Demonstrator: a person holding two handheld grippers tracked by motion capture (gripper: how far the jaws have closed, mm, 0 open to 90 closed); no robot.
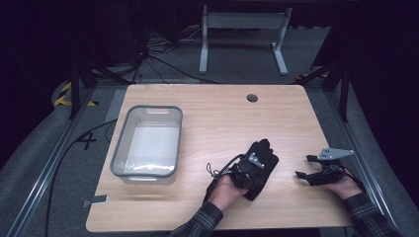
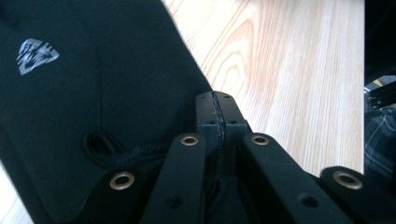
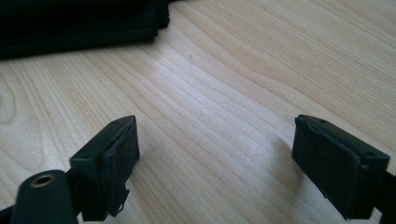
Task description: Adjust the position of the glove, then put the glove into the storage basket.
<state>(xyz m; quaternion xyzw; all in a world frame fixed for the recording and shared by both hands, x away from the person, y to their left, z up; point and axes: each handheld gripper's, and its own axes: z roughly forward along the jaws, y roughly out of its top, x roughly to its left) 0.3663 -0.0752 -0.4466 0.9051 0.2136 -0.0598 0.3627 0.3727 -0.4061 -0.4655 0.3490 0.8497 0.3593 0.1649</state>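
A black folded cloth (image 1: 266,152) with a small silver logo (image 2: 36,55) lies on the wooden table, right of centre. My left gripper (image 1: 253,165) rests on top of it. In the left gripper view (image 2: 217,109) the jaws are pressed together right at the cloth's (image 2: 93,93) edge, with fabric running under them. My right gripper (image 1: 303,167) is held low over bare wood to the cloth's right. Its jaws stand wide apart (image 3: 215,158) with nothing between them, and the cloth (image 3: 70,23) lies ahead of it.
A clear plastic bin with a grey rim (image 1: 148,108) stands on the table's left side. A round cable hole (image 1: 252,98) sits near the far edge. Bare table (image 1: 212,118) lies between bin and cloth. A white desk frame (image 1: 242,29) stands on the floor beyond.
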